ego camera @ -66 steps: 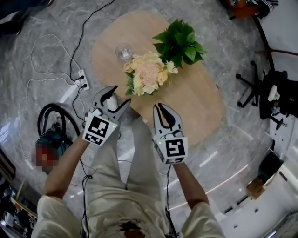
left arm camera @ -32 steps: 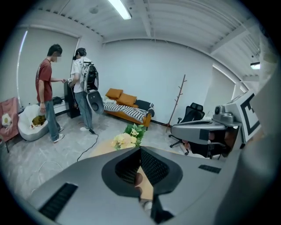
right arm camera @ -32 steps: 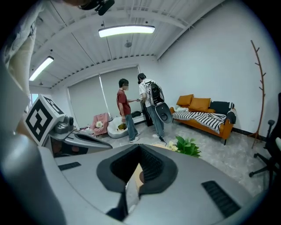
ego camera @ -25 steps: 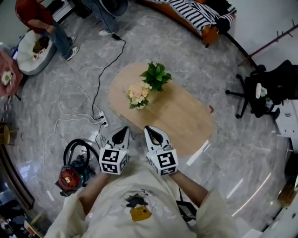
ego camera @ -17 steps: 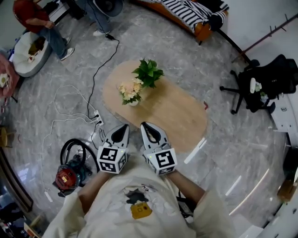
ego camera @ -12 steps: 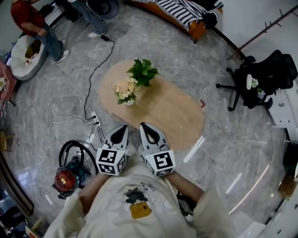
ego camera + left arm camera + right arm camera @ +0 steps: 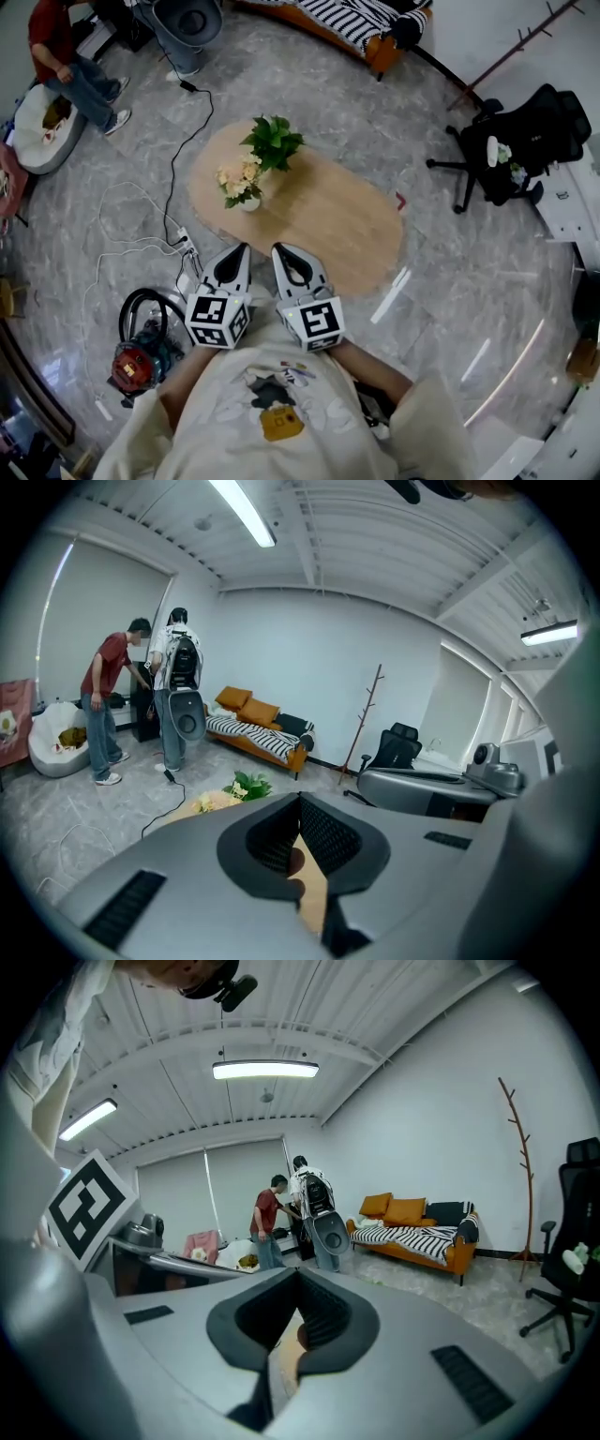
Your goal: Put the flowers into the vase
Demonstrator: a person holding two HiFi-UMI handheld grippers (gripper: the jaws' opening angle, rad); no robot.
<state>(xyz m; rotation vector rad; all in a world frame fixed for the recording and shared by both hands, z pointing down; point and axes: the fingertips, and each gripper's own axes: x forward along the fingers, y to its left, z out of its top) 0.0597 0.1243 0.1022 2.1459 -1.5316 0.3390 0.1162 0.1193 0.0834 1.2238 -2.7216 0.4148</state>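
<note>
Cream and peach flowers (image 7: 237,178), a soft rounded bunch with stems down in a small pale vase (image 7: 249,203), heads up and long axis upright, near the left end of a smooth oval wooden table (image 7: 323,220), just beside a leafy green plant (image 7: 274,142). Around the table, glossy grey marble floor (image 7: 450,281). Left gripper (image 7: 239,251) and right gripper (image 7: 279,251), smooth grey shells with ribbed black pads, side by side near the table's near edge, well apart from the flowers, tips toward the table, jaws pressed together on nothing.

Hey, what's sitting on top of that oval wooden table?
A bunch of pale flowers and a green leafy plant beside it, on the table. The blooms cover most of the vase; only its pale base shows.
</note>
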